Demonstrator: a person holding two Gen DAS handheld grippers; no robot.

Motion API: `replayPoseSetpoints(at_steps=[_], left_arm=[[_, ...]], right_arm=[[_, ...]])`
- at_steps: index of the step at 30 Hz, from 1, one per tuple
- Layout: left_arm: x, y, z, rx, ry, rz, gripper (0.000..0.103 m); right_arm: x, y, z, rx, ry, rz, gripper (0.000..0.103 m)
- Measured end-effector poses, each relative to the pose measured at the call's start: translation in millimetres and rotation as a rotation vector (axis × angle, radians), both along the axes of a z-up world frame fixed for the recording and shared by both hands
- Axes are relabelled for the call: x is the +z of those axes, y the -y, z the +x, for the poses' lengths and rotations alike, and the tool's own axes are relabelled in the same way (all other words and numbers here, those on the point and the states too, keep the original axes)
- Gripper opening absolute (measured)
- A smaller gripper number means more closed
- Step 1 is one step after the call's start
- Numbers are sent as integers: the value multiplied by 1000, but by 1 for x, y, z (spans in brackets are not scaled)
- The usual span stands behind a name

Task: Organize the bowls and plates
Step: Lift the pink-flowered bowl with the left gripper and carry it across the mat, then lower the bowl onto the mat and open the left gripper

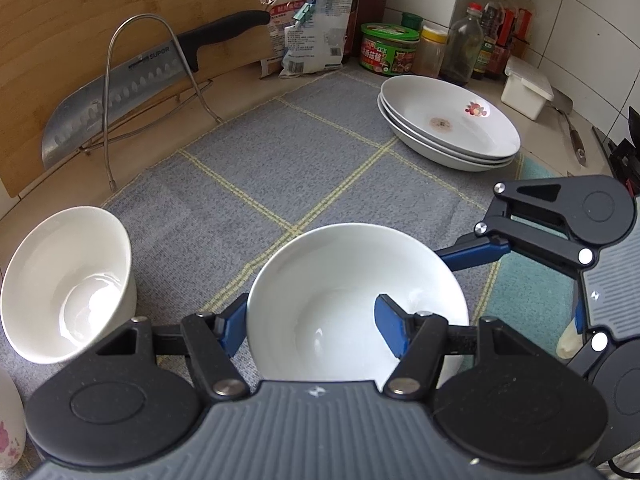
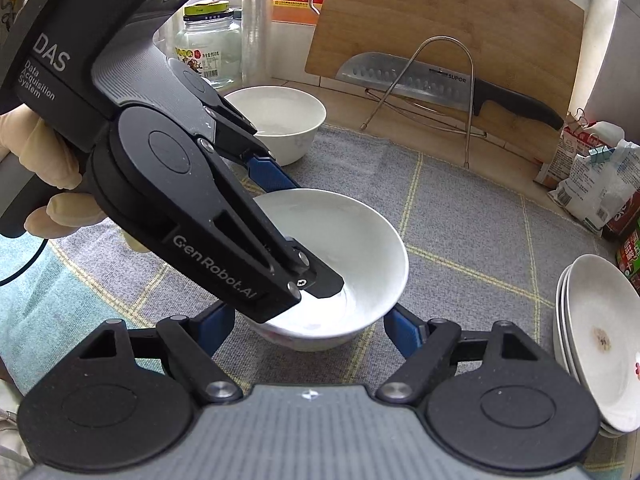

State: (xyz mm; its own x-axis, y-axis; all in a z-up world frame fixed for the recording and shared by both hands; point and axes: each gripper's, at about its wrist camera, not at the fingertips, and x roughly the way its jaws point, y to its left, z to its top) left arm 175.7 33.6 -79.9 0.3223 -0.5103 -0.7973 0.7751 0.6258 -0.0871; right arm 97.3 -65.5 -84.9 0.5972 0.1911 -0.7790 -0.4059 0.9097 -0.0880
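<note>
A white bowl [image 1: 352, 296] [image 2: 352, 248] sits on the grey checked mat. My left gripper [image 1: 312, 328] straddles its near rim, one blue finger [image 1: 390, 330] inside and the other [image 1: 234, 326] outside, jaws still apart. My right gripper [image 2: 308, 328] is open, with its fingers on either side of the same bowl's base; it shows at right in the left wrist view [image 1: 476, 252]. A second white bowl [image 1: 68, 284] [image 2: 280, 120] stands apart at the mat's edge. A stack of three white plates [image 1: 448, 124] [image 2: 596, 340] lies at the far side.
A knife [image 1: 120, 84] rests in a wire rack against a bamboo cutting board [image 1: 80, 20]. Jars, sauce bottles [image 1: 464, 44] and bags line the tiled wall. A white lidded box [image 1: 526, 92] and a metal utensil lie beyond the plates.
</note>
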Motion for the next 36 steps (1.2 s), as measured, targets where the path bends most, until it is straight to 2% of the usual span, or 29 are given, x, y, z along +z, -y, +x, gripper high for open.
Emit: replayPoseSetpoints(at_steps=[9, 12, 13, 15, 17, 18, 21, 25, 32, 36], left_arm=[[0, 0, -3, -3, 7, -7, 65], [0, 0, -5, -11, 7, -16, 72], [0, 0, -6, -12, 11, -21, 81], [3, -2, -8, -10, 30, -31, 90], [6, -4, -11, -3, 47, -42, 93], [8, -5, -12, 4, 52, -46, 95], [14, -14, -16, 31, 73, -66, 95], [26, -31, -27, 100, 141, -87, 97], [28, -66, -41, 278, 259, -66, 99], [23, -83, -37, 372, 239, -72, 99]], right_arm=[[-2, 2, 1, -5, -5, 5, 85], [-3, 1, 1, -7, -6, 1, 85], [-3, 1, 1, -7, -7, -1, 85], [-3, 1, 0, -6, -9, -7, 86], [-2, 3, -2, -9, 1, 1, 94], [0, 4, -4, -11, 11, 6, 103], [6, 8, -7, -16, 18, 34, 103], [14, 11, -12, -26, 31, 33, 103], [29, 15, -13, -34, 55, 15, 103], [36, 13, -1, -13, 55, 11, 103]])
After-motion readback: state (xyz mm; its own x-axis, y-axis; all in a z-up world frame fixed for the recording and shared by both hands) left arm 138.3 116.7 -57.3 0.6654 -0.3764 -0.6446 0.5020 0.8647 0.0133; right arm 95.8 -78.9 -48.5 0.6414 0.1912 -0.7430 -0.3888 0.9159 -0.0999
